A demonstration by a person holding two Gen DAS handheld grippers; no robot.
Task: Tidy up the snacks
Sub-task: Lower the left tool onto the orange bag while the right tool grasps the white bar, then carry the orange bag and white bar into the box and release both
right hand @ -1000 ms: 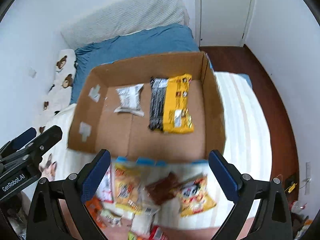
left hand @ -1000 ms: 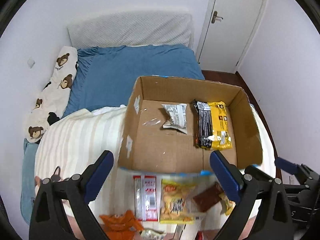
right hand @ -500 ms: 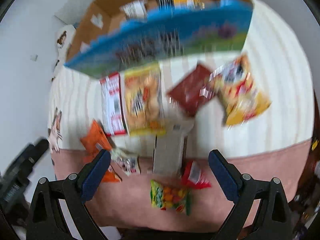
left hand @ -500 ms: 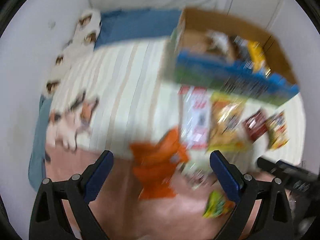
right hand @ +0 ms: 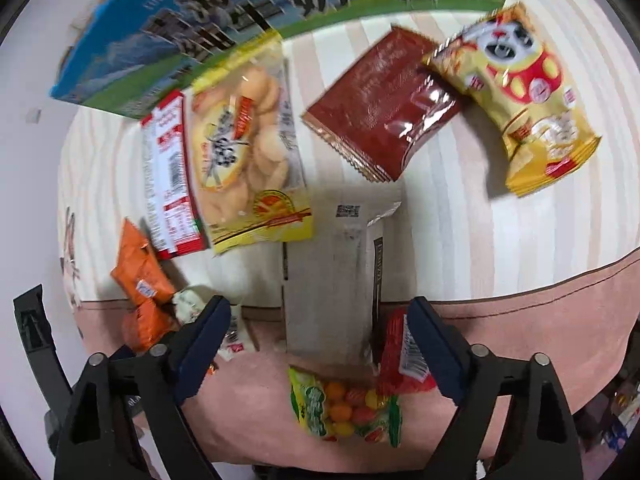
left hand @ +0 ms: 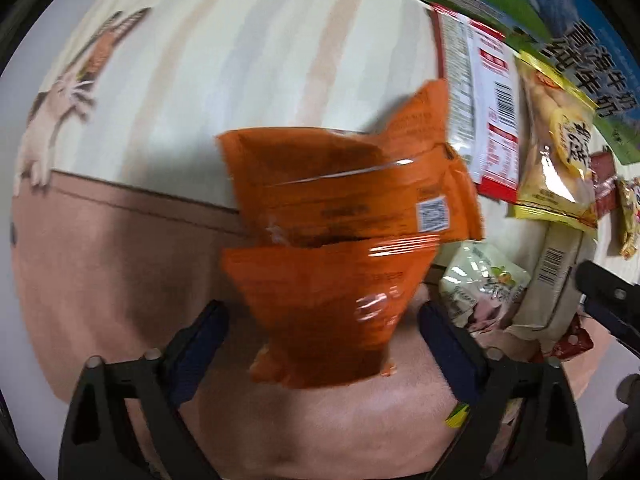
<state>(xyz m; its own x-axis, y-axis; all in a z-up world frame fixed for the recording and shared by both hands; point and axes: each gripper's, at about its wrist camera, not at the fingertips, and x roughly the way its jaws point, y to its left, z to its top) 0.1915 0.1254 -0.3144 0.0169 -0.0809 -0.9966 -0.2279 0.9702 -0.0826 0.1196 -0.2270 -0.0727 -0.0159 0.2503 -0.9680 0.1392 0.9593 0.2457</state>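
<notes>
Both your grippers are closing, left gripper around the orange packets, right gripper around the white pouch, nothing gripped yet and most snacks unboxed.

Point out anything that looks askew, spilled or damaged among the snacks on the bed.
Nothing looks torn or spilled. The packets simply lie scattered at odd angles: the orange packets overlap in a crumpled heap, and the dark red packet lies tilted, with the panda bag overlapping its corner. Motion blur hides finer damage.

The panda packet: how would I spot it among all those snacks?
Start at the big blue-and-green box on the striped blanket. Follow its front edge to the right end, past the dark red packet. The panda packet lies there, the only yellow one with a cartoon panda face.
</notes>
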